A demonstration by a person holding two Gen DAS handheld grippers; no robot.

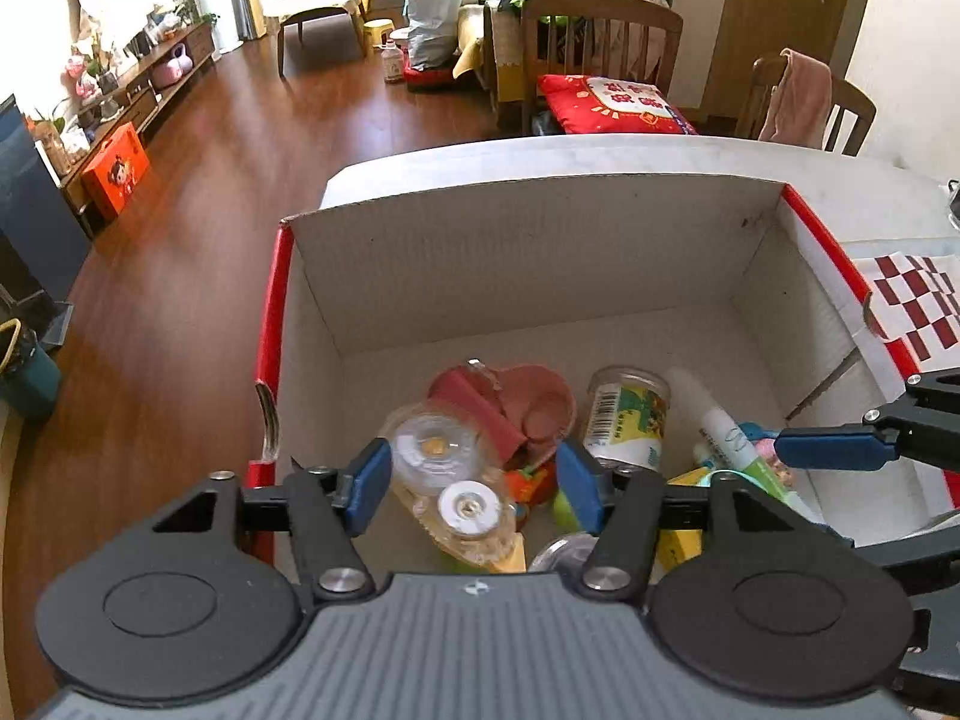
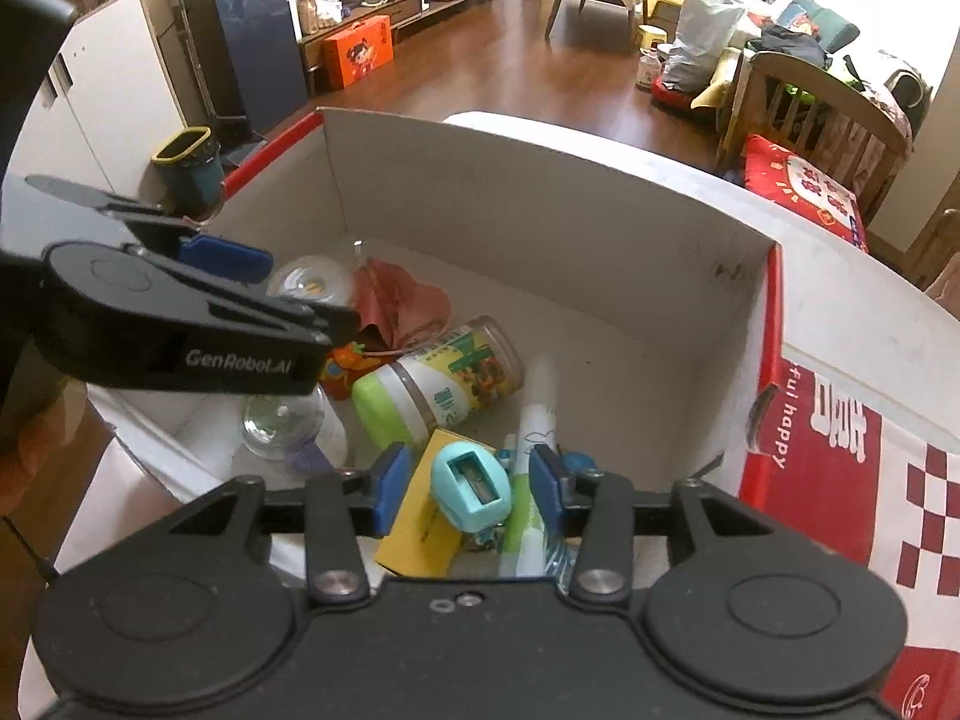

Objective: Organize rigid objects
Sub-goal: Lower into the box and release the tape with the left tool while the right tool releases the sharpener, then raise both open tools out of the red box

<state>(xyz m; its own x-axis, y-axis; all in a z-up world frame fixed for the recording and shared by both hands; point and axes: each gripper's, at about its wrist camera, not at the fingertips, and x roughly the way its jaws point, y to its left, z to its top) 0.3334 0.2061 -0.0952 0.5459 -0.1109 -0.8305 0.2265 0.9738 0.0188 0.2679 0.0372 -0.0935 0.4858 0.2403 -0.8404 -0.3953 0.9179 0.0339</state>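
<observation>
An open cardboard box (image 1: 528,264) with red outer sides holds several small objects. My left gripper (image 1: 474,483) is open above a clear tape dispenser (image 1: 450,480), next to a pink item (image 1: 510,408) and a clear jar with a green lid (image 1: 627,420). My right gripper (image 2: 471,489) is open above a teal pencil sharpener (image 2: 474,489), a yellow box (image 2: 423,516) and a white tube (image 2: 534,426). The jar (image 2: 444,387) lies on its side. The left gripper (image 2: 180,306) also shows in the right wrist view; a right gripper finger (image 1: 834,450) shows in the left.
The box stands on a white table (image 1: 600,159). A red and white checkered flap (image 1: 918,300) lies at the box's right. Wooden chairs (image 1: 600,54) with a red cushion stand behind the table. A wooden floor (image 1: 240,138) drops off to the left.
</observation>
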